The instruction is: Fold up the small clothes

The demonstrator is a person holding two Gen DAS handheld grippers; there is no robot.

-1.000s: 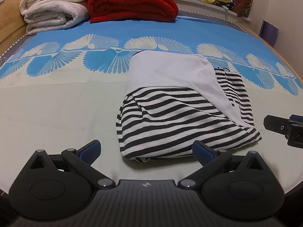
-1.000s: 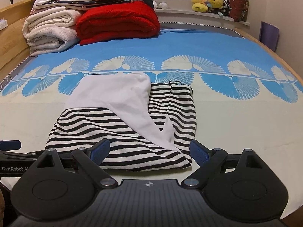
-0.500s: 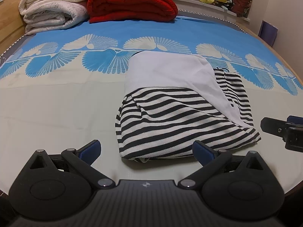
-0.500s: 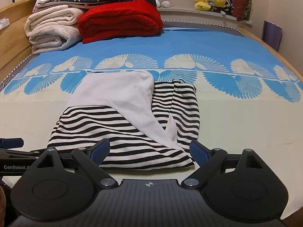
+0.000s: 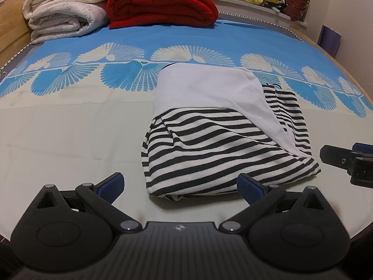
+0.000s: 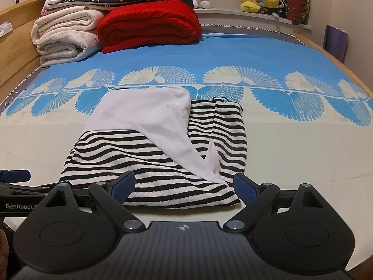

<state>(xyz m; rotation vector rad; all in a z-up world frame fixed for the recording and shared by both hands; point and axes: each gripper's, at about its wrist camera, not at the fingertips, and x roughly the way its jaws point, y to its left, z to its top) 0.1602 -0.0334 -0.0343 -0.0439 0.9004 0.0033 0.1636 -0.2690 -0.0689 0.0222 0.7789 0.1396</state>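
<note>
A small black-and-white striped garment [image 5: 209, 151] with a white panel [image 5: 205, 88] folded across it lies flat on the bed; it also shows in the right wrist view [image 6: 149, 161]. My left gripper [image 5: 180, 183] is open and empty, just short of the garment's near edge. My right gripper [image 6: 184, 184] is open and empty, its fingers either side of the garment's near right corner. The right gripper's finger shows at the right of the left wrist view [image 5: 345, 161]. The left gripper shows at the left of the right wrist view [image 6: 16, 186].
A folded red blanket [image 5: 160, 2] and rolled white blankets [image 5: 65, 14] are stacked at the far end of the bed. Plush toys [image 6: 261, 0] sit on the window ledge. The blue and cream bedsheet [image 5: 70, 121] surrounds the garment.
Both grippers have drawn back slightly and risen; the garment lies unchanged. Both stay open.
</note>
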